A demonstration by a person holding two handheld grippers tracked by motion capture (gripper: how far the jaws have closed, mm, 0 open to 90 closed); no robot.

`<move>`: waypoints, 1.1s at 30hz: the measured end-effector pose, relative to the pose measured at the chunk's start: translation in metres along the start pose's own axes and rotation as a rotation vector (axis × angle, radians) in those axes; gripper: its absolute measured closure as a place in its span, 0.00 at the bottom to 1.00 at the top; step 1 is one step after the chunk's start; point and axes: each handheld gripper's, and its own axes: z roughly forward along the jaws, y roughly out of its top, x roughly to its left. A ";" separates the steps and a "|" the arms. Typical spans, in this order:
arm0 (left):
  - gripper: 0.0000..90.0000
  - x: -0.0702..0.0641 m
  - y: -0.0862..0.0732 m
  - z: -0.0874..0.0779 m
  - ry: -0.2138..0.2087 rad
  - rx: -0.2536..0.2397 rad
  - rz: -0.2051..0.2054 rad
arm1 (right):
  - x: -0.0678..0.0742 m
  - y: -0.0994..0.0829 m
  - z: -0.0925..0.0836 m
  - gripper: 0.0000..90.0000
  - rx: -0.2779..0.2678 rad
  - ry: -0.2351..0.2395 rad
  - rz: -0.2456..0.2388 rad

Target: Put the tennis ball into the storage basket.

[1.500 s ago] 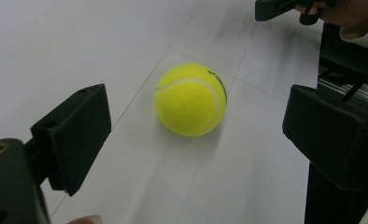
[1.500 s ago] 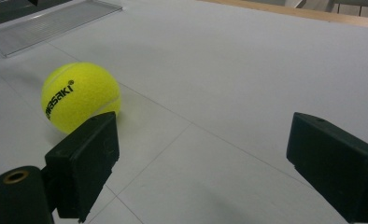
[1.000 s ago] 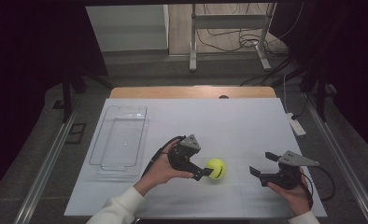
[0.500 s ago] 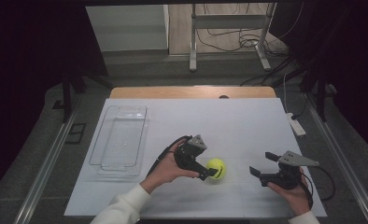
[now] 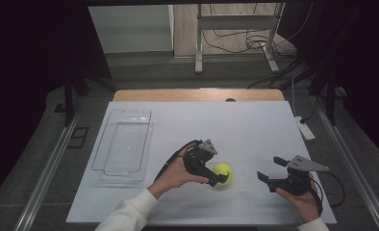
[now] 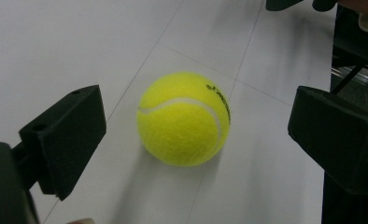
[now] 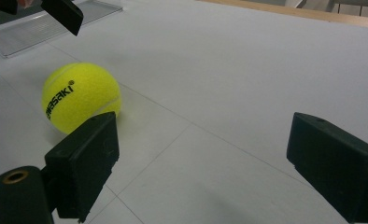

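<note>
Yellow tennis ball (image 6: 183, 119) lies free between the opening left hand-held gripper (image 5: 216, 177); clear tray (image 5: 122, 144) well apart.

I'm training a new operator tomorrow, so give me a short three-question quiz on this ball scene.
1. True or false: the left tool grips the tennis ball.
2. Which lies nearer the clear tray: the ball or the right tool?
3. What does the ball rest on: A) the tray, B) the white table, C) a hand?

Key:
1. False. Its jaws have just been opening; the ball sits between them with gaps on both sides.
2. The ball.
3. B.
</note>
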 end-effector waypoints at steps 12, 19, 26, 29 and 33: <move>0.05 0.003 0.005 0.013 0.005 0.053 0.000 | 0.000 0.000 0.000 0.11 -0.001 0.000 0.002; 0.04 0.003 0.008 0.026 0.010 0.104 0.005 | 0.000 0.000 -0.001 0.11 -0.002 0.001 0.004; 0.04 0.003 0.009 0.037 0.017 0.139 0.008 | 0.000 0.000 0.000 0.11 -0.001 0.001 0.001; 0.04 0.003 0.008 0.041 0.022 0.158 0.017 | 0.000 0.000 0.000 0.11 -0.002 0.001 0.002; 0.05 0.004 0.007 0.042 0.028 0.168 0.017 | 0.000 0.000 0.000 0.11 -0.001 0.001 0.002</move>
